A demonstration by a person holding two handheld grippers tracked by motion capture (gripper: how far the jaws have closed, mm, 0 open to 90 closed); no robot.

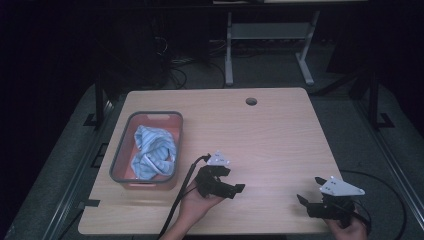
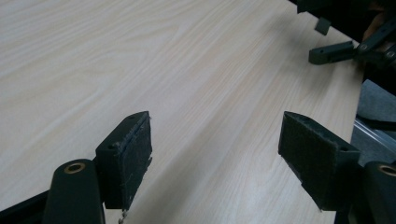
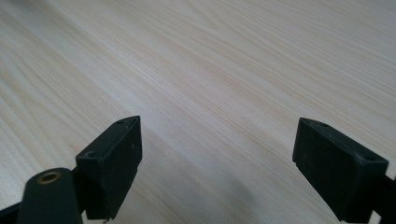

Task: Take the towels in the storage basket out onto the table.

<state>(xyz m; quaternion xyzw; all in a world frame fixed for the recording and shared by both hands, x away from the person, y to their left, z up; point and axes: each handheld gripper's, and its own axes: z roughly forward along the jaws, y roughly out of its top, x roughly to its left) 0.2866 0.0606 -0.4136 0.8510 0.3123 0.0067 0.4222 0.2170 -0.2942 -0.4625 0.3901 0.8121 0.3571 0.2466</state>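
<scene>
A grey-rimmed basket (image 1: 119, 150) stands at the left of the light wood table (image 1: 270, 140), and a crumpled blue-and-white striped cloth (image 1: 152, 152) lies in it. My left gripper (image 1: 232, 179) is held just right of the basket near the front edge, jaws pointing right and open with nothing between them. In the left gripper view the left gripper (image 2: 215, 144) has its pads wide apart over bare wood. My right gripper (image 1: 310, 189) is at the front right corner, open and pointing left. The right gripper view looks along the open right gripper (image 3: 217, 158) at bare tabletop.
A round cable hole (image 1: 251, 101) sits near the table's far edge. The other hand's gripper (image 2: 336, 51) shows at the top right of the left gripper view. Black cables (image 1: 180, 195) trail off the front edge. A grey desk frame (image 1: 270, 35) stands behind the table.
</scene>
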